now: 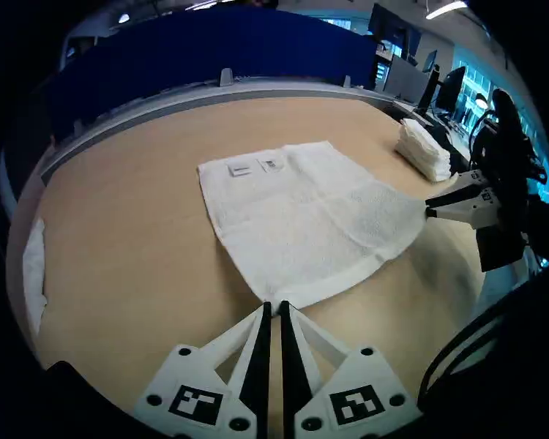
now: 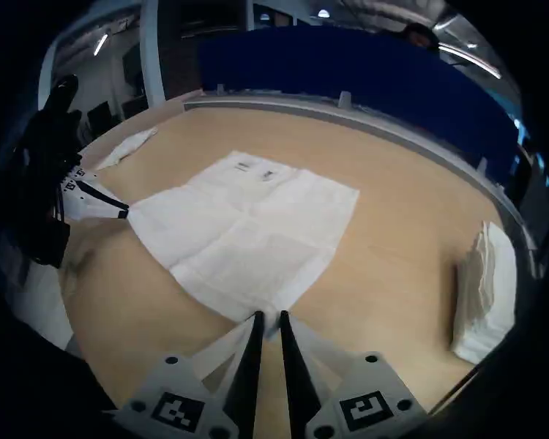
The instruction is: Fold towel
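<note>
A white towel (image 1: 304,216) lies spread flat on the wooden table (image 1: 128,219), its two small labels at the far edge. At the bottom of the left gripper view, my left gripper (image 1: 274,307) is shut on the towel's near corner. My right gripper (image 1: 427,209) comes in from the right and pinches the corner there, drawing it to a point. In the right gripper view the towel (image 2: 245,219) spreads ahead of my right gripper (image 2: 269,317), which is shut on its near corner. My left gripper (image 2: 125,214) grips the left corner, with a dark-gloved hand behind it.
A stack of folded white towels (image 1: 423,150) (image 2: 483,293) sits near the table's edge. Another loose white cloth (image 1: 33,274) (image 2: 128,146) lies at the opposite side. A blue partition (image 1: 216,51) runs along the table's far edge, with monitors beyond it.
</note>
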Tool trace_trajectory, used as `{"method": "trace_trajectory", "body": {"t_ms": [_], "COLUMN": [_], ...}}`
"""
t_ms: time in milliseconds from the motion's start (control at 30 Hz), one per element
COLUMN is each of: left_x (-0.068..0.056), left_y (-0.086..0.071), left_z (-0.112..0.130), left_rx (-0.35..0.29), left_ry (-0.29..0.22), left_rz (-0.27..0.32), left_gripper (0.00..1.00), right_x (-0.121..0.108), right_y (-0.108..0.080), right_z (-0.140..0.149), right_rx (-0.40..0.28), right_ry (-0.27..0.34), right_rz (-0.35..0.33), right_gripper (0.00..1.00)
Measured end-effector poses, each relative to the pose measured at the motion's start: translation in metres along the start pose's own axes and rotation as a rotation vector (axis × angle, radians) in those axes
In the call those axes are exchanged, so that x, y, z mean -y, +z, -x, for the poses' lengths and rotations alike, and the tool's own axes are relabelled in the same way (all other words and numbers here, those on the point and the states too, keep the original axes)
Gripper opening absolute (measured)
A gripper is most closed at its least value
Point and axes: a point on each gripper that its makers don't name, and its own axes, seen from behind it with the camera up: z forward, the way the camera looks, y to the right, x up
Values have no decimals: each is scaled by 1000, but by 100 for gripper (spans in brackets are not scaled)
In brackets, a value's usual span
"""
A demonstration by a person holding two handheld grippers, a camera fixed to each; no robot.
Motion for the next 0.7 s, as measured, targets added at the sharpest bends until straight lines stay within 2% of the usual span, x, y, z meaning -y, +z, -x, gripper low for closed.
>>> {"method": "trace_trajectory", "body": {"t_ms": [400,700], "left_x": [-3,-13], "left_y": [-47,-72], "left_z": [-25,-31], "left_rx": [-58,-65], "left_ry": [-82,-105], "left_rz": [7,23], "left_gripper": [9,9], "right_x": [5,7], "right_y": [-34,-57], "right_z": [-24,-37], "right_rx": [-14,-11], "right_ry": [-24,-44], "right_rz": [-18,-23], "right_gripper": [17,17]}}
